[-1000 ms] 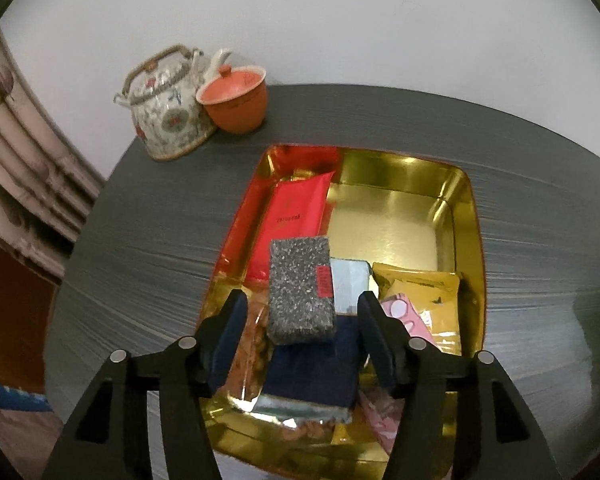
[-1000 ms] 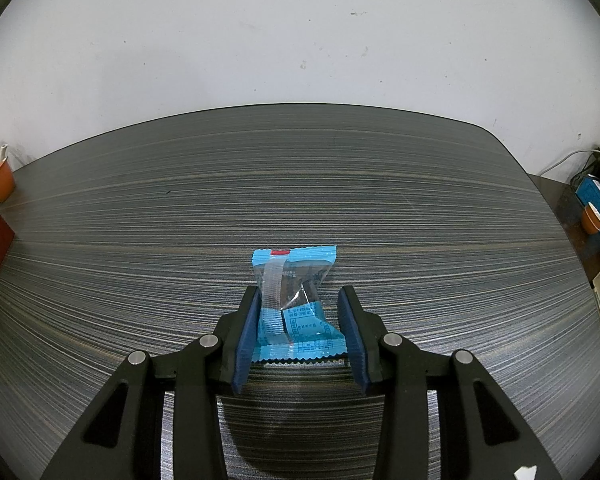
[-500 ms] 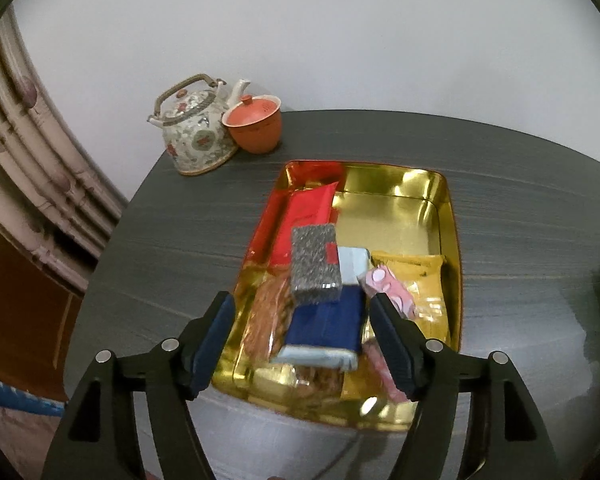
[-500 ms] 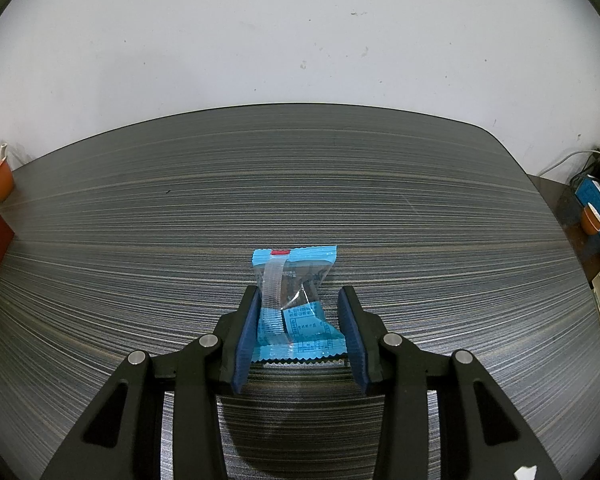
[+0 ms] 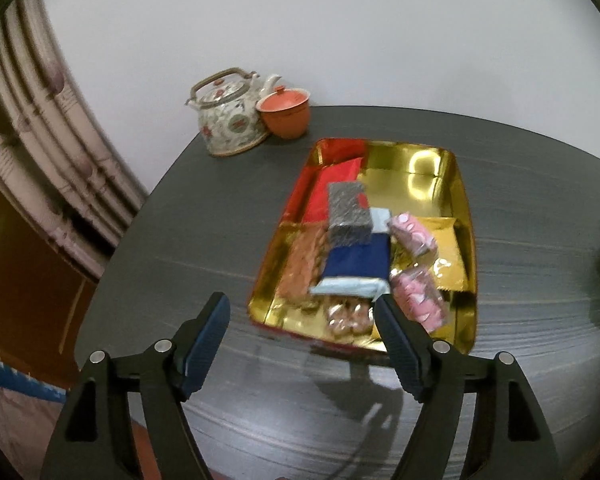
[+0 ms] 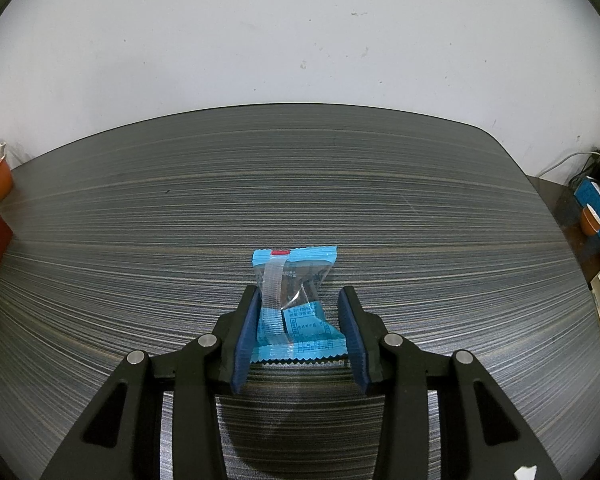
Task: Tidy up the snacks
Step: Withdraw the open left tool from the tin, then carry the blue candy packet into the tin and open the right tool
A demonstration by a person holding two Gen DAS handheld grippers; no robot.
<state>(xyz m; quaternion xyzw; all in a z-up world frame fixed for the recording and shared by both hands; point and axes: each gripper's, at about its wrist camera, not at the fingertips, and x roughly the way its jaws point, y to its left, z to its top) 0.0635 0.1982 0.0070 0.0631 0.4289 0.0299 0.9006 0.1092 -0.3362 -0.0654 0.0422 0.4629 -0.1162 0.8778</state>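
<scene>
Blue-wrapped, the snack packet [image 6: 296, 306] lies on the bench [image 6: 420, 216] between the spread right tongs [image 6: 298, 334], not yet pinched and unmoved. The left tongs [image 5: 302, 350], spread and empty, have been drawn back from the gold tray [image 5: 466, 208], its stacked snacks released.

Tray [image 5: 454, 184]: mirror-gloss gold metal or foil, strong reflections.
Table [image 6: 300, 200]: matt grey, fine streaked wood-grain look.
Blue packet [image 6: 296, 304]: shiny crinkled plastic film, clear window, serrated ends.
Pink packets [image 5: 418, 296]: glossy plastic wrap.
Red pack [image 5: 332, 190]: smooth, slightly shiny.
Grey bar [image 5: 346, 210]: speckled, rough-looking.
Teapot [image 5: 230, 118]: glazed patterned ceramic.
Cup [image 5: 286, 114]: orange clay look, soft sheen.
Pads [image 6: 246, 340]: ribbed blue, matt, rubber-like; fingers' frames matt black plastic.
Wall [image 6: 300, 40]: matt white, few specks.
</scene>
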